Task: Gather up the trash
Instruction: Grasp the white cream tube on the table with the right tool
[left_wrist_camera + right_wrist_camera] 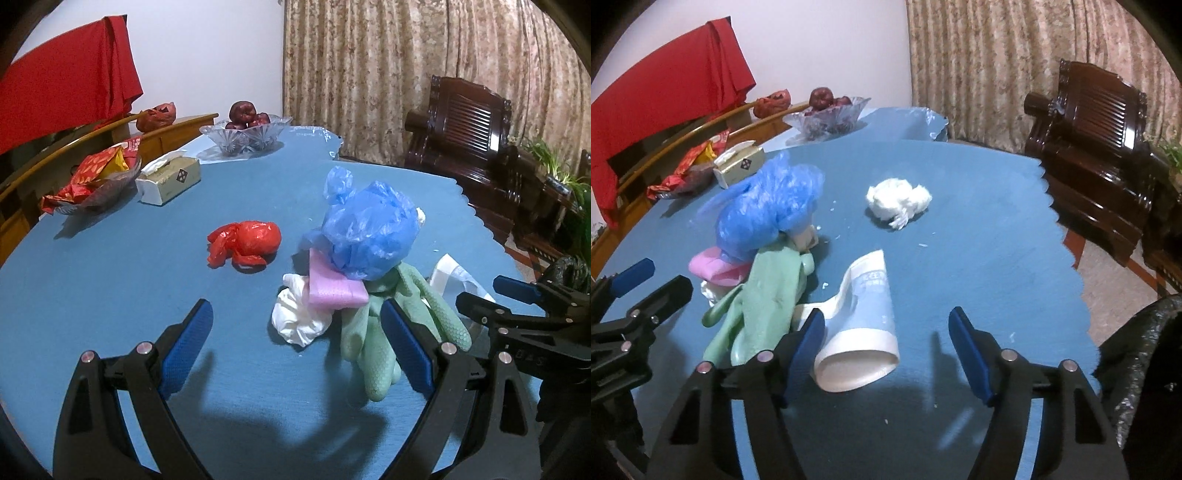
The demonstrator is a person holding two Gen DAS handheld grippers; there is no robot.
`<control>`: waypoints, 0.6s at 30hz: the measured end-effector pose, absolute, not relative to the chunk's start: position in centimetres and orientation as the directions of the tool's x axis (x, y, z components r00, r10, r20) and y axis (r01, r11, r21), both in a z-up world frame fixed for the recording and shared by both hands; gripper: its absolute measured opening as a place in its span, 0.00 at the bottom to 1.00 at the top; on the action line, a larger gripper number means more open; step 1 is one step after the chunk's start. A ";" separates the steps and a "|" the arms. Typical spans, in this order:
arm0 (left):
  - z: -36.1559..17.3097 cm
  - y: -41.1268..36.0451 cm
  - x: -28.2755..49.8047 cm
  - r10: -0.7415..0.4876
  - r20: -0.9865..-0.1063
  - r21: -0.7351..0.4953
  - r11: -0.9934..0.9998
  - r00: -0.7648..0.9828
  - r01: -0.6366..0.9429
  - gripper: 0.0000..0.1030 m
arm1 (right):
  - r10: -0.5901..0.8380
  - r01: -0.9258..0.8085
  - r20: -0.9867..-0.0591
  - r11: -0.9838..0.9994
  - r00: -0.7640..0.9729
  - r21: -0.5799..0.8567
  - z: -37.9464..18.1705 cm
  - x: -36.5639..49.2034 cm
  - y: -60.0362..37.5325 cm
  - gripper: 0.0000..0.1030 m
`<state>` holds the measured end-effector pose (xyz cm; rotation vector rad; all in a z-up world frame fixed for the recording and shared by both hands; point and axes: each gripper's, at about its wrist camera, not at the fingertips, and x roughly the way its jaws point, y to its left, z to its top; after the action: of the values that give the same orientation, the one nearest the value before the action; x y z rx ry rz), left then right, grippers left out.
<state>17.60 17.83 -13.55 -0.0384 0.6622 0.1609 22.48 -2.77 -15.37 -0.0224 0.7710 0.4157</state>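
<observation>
Paper cup (862, 325) on its side between spread right hand-held gripper (886, 325) fingers; left hand-held gripper (295, 325) likewise released.

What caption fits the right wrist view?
Open right gripper over a tipped paper cup beside a trash pile on the blue table.

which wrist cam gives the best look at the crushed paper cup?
Right wrist. The paper cup lies on its side between the open fingers of the right gripper, mouth toward the lens, nearly all visible. In the left wrist view only a white sliver of it shows, behind the green glove.
</observation>
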 end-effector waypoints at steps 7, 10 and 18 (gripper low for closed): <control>-13.9 17.5 18.0 0.123 -0.623 0.007 0.988 0.773 -0.151 0.87 | 0.403 -0.416 -0.693 0.895 0.598 0.161 -15.7 22.6 -1.9 0.47; -14.0 17.2 18.1 0.116 -0.624 0.007 0.990 0.773 -0.143 0.87 | 0.412 -0.432 -0.696 0.888 0.589 0.159 -15.6 22.4 -1.7 0.42; -13.3 16.4 18.7 0.102 -0.612 0.006 0.992 0.784 -0.124 0.87 | 0.346 -0.375 -0.683 0.920 0.643 0.113 -14.4 22.5 -4.1 0.33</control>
<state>18.65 16.39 -13.27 -0.0351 0.6583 0.1217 22.50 -4.06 -14.39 -0.0402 0.7701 0.4114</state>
